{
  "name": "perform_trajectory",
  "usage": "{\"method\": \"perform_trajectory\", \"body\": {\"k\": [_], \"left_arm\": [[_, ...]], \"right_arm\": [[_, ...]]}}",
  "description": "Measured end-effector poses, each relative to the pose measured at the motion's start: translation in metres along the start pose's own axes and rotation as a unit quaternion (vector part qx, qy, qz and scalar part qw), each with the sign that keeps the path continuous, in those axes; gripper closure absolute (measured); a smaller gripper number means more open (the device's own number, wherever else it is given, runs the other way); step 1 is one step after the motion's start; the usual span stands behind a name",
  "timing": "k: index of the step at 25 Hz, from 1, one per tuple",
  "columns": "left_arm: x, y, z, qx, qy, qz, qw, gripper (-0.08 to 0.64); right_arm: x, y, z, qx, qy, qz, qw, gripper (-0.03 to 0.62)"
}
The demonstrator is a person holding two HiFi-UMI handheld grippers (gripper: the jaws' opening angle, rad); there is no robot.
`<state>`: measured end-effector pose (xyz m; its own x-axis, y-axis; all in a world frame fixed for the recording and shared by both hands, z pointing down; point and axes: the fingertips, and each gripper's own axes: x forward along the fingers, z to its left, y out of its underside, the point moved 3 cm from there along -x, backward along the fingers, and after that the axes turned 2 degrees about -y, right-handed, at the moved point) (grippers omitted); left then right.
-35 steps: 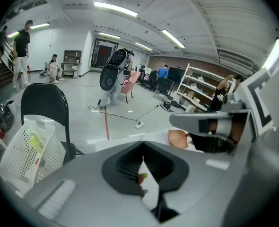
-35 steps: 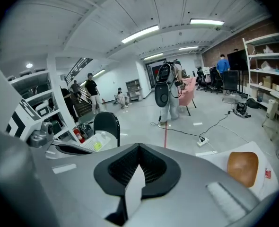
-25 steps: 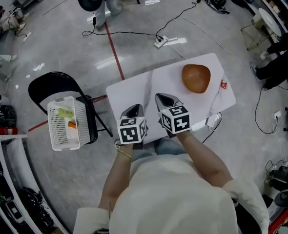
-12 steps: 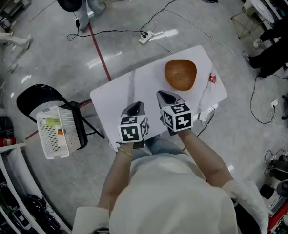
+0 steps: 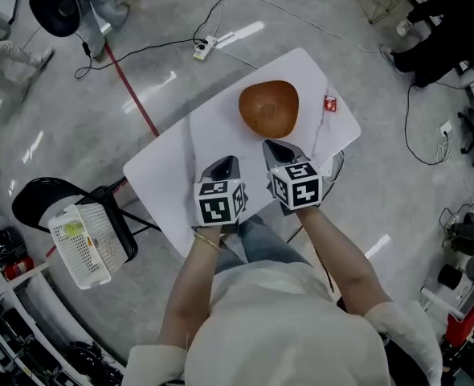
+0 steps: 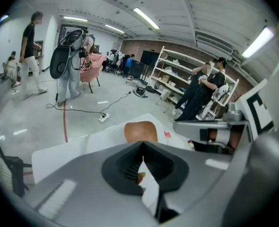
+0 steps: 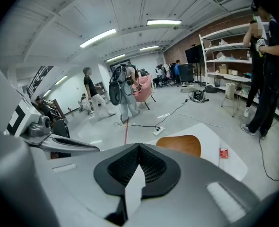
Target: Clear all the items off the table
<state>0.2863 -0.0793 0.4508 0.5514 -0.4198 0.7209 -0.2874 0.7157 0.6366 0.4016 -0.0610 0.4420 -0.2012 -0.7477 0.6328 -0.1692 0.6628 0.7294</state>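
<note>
Left gripper and right gripper, both pressed shut, have neared the bowl; beside it, perhaps a red packet.

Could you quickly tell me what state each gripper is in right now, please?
Left gripper: closed, holding nothing.
Right gripper: closed, holding nothing.

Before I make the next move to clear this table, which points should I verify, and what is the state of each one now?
1. Table cleared: not ok; a wooden bowl and a red packet lie on it.
2. Left gripper open for grasping: not ok, shut.
3. Right gripper open for grasping: not ok, shut.
4. Bowl and packet apart from each other: ok.
5. Room in the white basket: cannot tell.
</note>
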Motion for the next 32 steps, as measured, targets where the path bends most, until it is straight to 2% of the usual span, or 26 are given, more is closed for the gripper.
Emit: {"method": "perform_trajectory", "body": {"k": [8,13,15,21,32], "left_arm": [[0.072,0.001,-0.007,0.028,0.007,0.025,0.9993,0.551],[0.116,0.000,0.005,0.022,0.004,0.044,0.9988,0.548],[0.134,0.000,0.009,0.017,0.010,0.053,0.9984,0.465],[0.187,-0.002,0.020,0.025,0.011,0.064,0.9976,0.374],[0.261,-0.001,0.027,0.050,0.017,0.067,0.9963,0.259]], "right_arm": [[0.016,0.034,-0.079,0.047,0.059,0.027,0.997,0.592],[0.036,0.051,-0.120,0.071,0.083,0.041,0.993,0.586],[0.046,0.057,-0.134,0.078,0.089,0.047,0.992,0.554],[0.076,0.079,-0.167,0.099,0.106,0.076,0.986,0.463],[0.117,0.125,-0.195,0.154,0.132,0.100,0.974,0.414]]}}
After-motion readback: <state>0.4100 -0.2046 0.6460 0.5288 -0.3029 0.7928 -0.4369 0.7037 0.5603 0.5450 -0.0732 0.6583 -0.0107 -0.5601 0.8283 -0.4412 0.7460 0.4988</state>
